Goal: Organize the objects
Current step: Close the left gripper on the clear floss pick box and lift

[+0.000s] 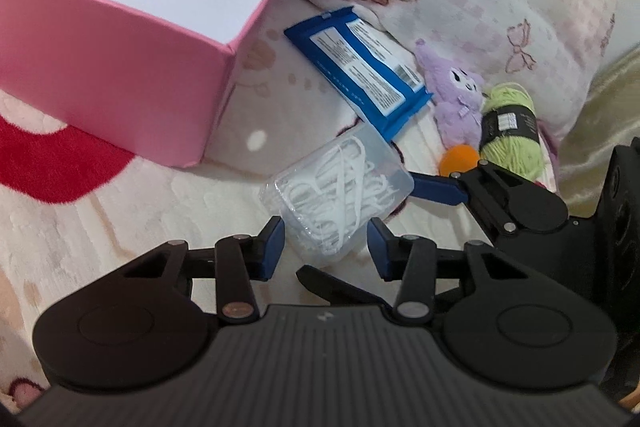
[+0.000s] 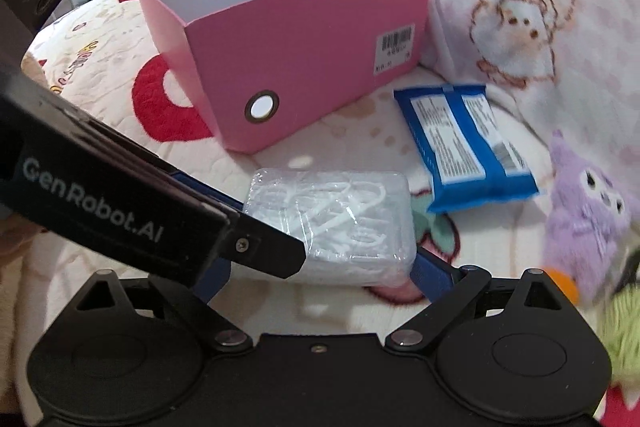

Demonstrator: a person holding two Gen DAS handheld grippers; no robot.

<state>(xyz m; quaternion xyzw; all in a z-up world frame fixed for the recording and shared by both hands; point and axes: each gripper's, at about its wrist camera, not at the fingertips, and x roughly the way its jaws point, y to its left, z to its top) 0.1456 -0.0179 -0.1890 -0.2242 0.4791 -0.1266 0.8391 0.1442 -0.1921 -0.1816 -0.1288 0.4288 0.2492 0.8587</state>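
Both grippers, left (image 1: 326,247) and right (image 2: 320,267), spread open, flank the floss case (image 1: 340,187); next: clamp, carry into the pink box (image 1: 120,67).

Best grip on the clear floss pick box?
Grip the clear floss pick box across its short width, on the two long flat side walls, coming from its near end. It lies flat and the left gripper already straddles it, open; its rounded corners would slip.

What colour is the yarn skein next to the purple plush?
Light green yarn skein, with a black paper band around its middle. The left wrist view shows it best; the right wrist view blurs it.
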